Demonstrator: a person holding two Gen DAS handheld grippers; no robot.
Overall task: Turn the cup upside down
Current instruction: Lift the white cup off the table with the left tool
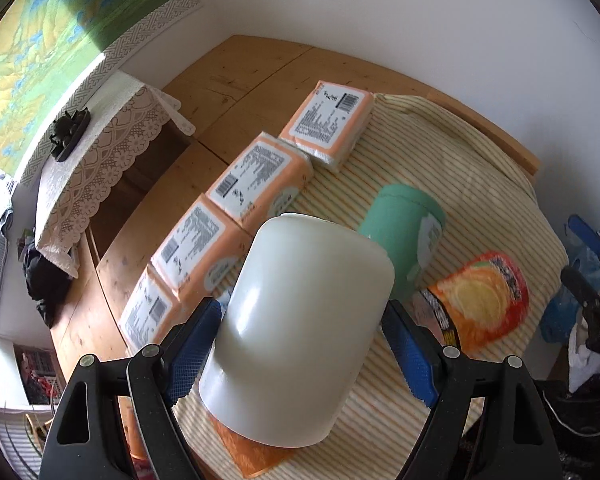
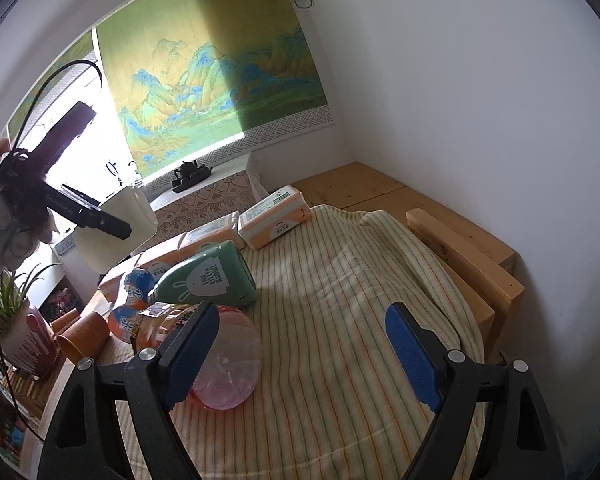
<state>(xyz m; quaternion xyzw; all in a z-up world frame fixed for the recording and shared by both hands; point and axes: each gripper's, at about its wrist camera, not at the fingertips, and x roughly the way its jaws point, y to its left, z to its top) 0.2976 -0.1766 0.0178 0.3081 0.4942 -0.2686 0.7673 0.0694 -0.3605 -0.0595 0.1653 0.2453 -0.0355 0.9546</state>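
Observation:
A cream white cup (image 1: 296, 328) sits between the blue pads of my left gripper (image 1: 304, 344), base pointing away and rim toward the camera, held in the air above the striped cloth (image 1: 440, 168). The pads press its sides. In the right wrist view the same cup (image 2: 116, 232) hangs at the far left in the other gripper (image 2: 100, 220), well above the table. My right gripper (image 2: 304, 356) is open and empty over the striped cloth (image 2: 340, 320), with a clear pink cup (image 2: 230, 364) beside its left finger.
Orange tissue packs (image 1: 256, 180) line the cloth's left edge. A mint green bottle (image 1: 404, 236) lies on its side next to an orange snack bag (image 1: 480, 300). The bottle (image 2: 208, 280) also shows in the right wrist view. A potted plant (image 2: 24, 340) stands at the left. A wooden ledge (image 2: 460, 256) runs along the wall.

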